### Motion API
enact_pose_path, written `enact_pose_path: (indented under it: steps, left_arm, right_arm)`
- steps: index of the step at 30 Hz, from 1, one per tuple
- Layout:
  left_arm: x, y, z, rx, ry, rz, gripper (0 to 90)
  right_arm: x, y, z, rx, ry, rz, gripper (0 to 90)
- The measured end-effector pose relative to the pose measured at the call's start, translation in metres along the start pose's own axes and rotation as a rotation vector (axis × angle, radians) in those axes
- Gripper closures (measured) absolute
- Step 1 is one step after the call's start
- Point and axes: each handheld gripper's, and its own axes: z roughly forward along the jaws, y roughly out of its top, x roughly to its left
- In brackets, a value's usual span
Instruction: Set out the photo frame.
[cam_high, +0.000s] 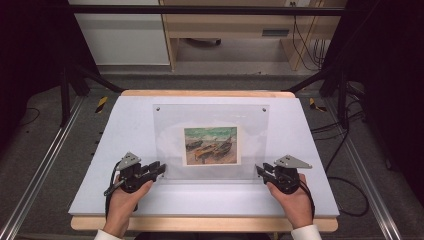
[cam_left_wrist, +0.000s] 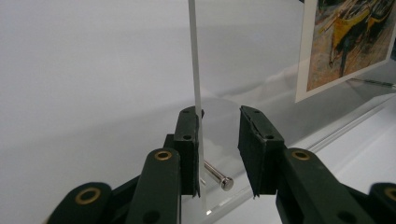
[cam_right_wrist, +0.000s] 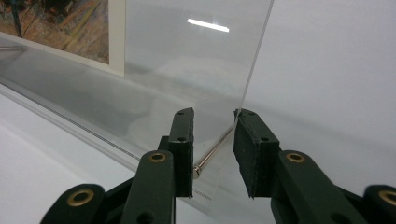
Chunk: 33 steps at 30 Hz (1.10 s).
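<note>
Lying flat in the middle of the high view, a clear acrylic frame (cam_high: 210, 142) rests on the pale desk (cam_high: 125, 125), with a small painted print of boats (cam_high: 211, 145) held inside it, slightly below the frame's centre. Two small metal studs sit at its upper corners in that view.

The left claw (cam_high: 161, 169) is at the lower left corner of the frame, held in a hand (cam_high: 122, 202) that enters from the bottom edge. In the left gripper view, its two black jaws stand apart, released, with the thin edge of the clear sheet (cam_left_wrist: 196, 93) running up the middle of the picture and touching the inner face of the left-hand jaw; the right-hand jaw is clear of it. A short metal pin (cam_left_wrist: 218, 177) shows between the jaws low in the picture, and the print (cam_left_wrist: 345, 42) fills the upper right.

The right claw (cam_high: 259, 170) is at the lower right corner of the frame, held by the other hand (cam_high: 295, 202). In the right gripper view, its jaws are also parted, not clamped; the sheet's edge (cam_right_wrist: 254, 70) comes down to meet the tip of the right-hand jaw, and a metal pin (cam_right_wrist: 214, 151) slants across the gap. The print (cam_right_wrist: 60, 28) sits at the upper left.
</note>
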Motion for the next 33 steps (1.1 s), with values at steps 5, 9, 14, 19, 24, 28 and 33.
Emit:
enact_pose_path:
  steps: [5,9,14,19,24,28,33]
  left_arm:
    - [-0.0004,-0.0004,-0.0008,0.005,0.0,0.004,68.0]
    - [-0.0009,-0.0007,-0.0012,0.009,0.0,0.006,68.0]
    - [-0.002,-0.0012,-0.0019,0.017,0.004,0.009,67.8]
    - [-0.0026,-0.002,-0.0023,0.018,0.005,0.011,67.7]
    - [-0.0028,-0.0021,-0.0029,0.023,0.002,0.013,67.5]
    - [-0.0026,-0.0024,-0.0029,0.022,-0.002,0.011,67.6]
    - [-0.0029,-0.0021,-0.0029,0.024,0.0,0.01,67.5]
  right_arm:
    - [0.0002,-0.0009,-0.0007,0.0,0.004,-0.001,69.1]
    - [0.0005,-0.0015,-0.0011,0.003,0.002,0.0,69.2]
    - [0.001,-0.0029,-0.0021,0.007,0.007,0.003,69.4]
    - [0.0018,-0.0034,-0.0025,0.01,0.003,0.003,69.4]
    - [0.0022,-0.0044,-0.003,0.011,0.008,0.009,69.6]
    - [0.0023,-0.0045,-0.0033,0.012,0.008,0.012,69.6]
    - [0.0019,-0.0048,-0.0032,0.01,0.01,0.012,69.8]
